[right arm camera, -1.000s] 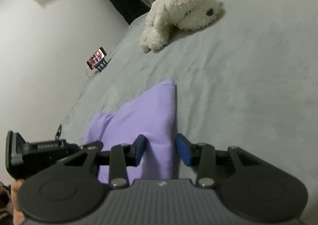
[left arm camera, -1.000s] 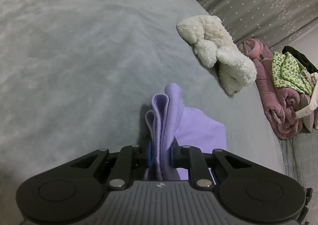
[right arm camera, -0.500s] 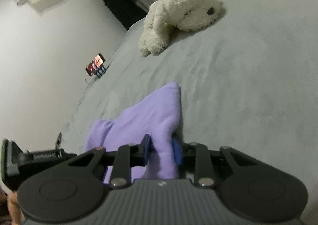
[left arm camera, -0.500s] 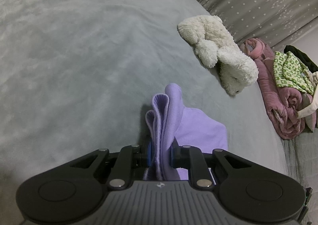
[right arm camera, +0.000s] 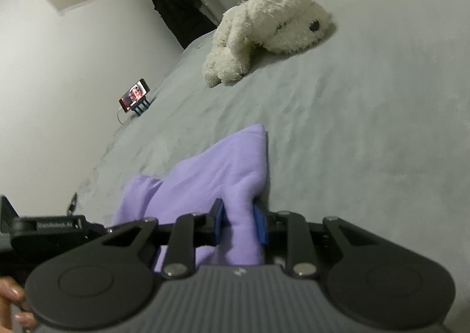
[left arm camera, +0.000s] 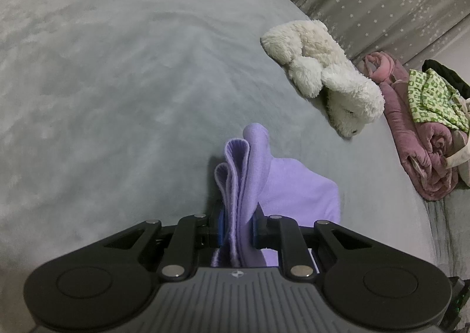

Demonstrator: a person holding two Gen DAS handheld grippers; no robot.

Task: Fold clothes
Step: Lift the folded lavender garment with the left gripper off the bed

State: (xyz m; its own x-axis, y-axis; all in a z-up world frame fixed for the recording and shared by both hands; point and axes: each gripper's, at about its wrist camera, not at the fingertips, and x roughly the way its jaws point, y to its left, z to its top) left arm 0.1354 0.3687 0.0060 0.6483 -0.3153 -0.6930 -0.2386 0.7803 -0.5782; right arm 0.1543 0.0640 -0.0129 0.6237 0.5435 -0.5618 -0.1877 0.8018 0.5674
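Lilac fleece fills both my claws: my left gripper (left arm camera: 237, 225) is clamped on a bunched, layered edge of the purple garment (left arm camera: 296, 189), and my right gripper (right arm camera: 239, 222) has just been closing and now pinches another corner of it. Holding two corners should let me lift and lay the cloth over itself. The garment lies on the grey bedspread (left arm camera: 117, 83), near me. Beyond the garment sits a white plush dog (left arm camera: 323, 74), well apart, with a heap of clothes (left arm camera: 423, 115) past it; nothing blocks the fold.

Soft matt lilac cloth (left arm camera: 296, 186)
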